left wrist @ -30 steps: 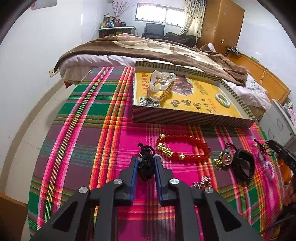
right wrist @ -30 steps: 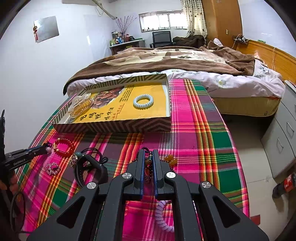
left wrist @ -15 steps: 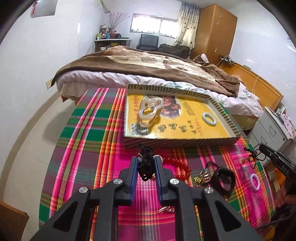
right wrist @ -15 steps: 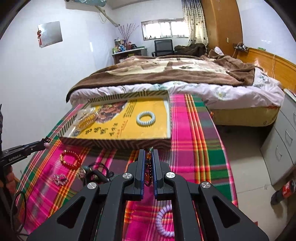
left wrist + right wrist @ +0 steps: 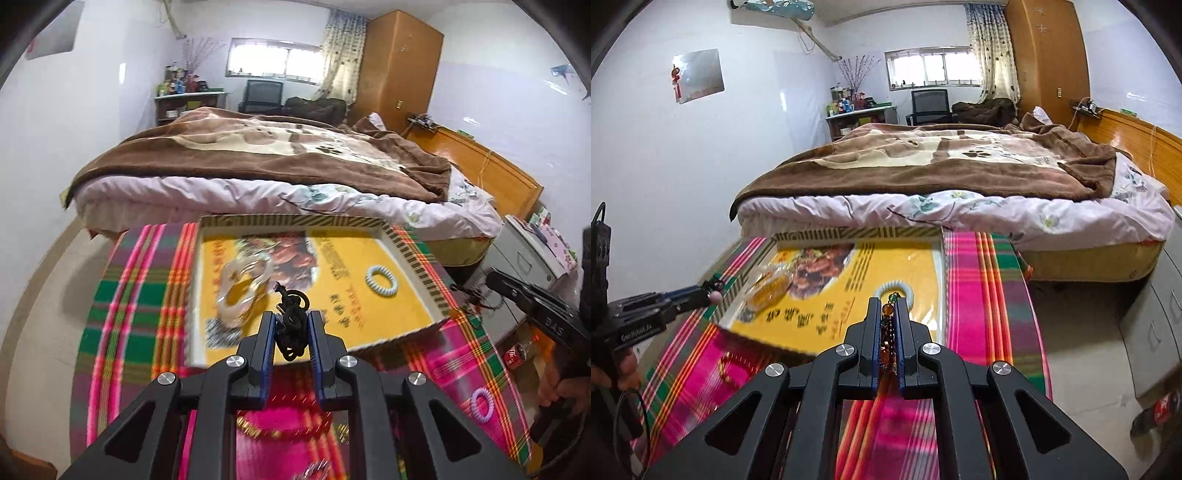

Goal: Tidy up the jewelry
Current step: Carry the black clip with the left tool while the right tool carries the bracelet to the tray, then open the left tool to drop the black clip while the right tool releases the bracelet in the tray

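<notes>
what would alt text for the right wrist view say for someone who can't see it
The right gripper is shut on a string of amber and green beads, held over the near edge of a shallow yellow-lined box on a plaid tablecloth. A white beaded bracelet lies in the box; a bed stands behind.

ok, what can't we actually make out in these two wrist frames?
- Left wrist: black corded piece in the left tool; its lower end hangs behind the fingers, so its type is unclear.
- Left wrist: jewelry on the plaid cloth near the bottom edge is motion-blurred and hidden by the tool body.
- Right wrist: beaded strand in the right tool; length hidden between the fingers.
- Both: clear packet in the box is blurred; contents unreadable.
</notes>
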The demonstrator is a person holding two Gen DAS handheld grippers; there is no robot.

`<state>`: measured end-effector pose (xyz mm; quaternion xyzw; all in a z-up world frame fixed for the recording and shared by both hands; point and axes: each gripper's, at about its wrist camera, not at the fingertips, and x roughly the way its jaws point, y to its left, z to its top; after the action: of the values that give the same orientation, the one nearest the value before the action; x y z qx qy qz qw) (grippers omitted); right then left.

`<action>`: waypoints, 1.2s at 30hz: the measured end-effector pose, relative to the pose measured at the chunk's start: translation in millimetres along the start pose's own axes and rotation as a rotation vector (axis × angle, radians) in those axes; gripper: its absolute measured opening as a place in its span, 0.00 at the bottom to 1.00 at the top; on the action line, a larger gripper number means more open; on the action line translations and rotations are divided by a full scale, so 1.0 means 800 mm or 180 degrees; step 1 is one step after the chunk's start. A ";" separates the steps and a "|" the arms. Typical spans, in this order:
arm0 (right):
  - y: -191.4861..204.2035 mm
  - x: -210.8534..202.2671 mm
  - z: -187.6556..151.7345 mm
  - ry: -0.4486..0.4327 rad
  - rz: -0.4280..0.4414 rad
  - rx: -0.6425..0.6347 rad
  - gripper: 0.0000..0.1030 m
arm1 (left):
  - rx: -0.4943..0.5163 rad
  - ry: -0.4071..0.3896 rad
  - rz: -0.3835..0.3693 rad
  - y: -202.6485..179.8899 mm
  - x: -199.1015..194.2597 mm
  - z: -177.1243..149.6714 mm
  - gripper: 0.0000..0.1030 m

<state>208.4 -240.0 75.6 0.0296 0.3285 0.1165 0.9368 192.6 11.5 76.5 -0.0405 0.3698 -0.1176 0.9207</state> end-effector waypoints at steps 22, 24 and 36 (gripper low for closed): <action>-0.034 0.201 0.074 0.0573 -0.0037 -0.0147 0.06 | 0.0141 0.0510 -0.0013 -0.015 0.171 0.038 0.17; -0.035 0.211 0.070 0.0627 -0.0043 -0.0171 0.06 | 0.0170 0.0545 -0.0004 -0.015 0.177 0.036 0.17; -0.038 0.229 0.054 0.0805 0.0010 -0.0106 0.07 | 0.0112 0.0693 0.0088 -0.006 0.195 0.030 0.36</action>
<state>379.7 -224.8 -6.1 -0.0004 0.4420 0.1262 0.8881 317.0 -32.1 -10.1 -0.0063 0.4661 -0.1151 0.8772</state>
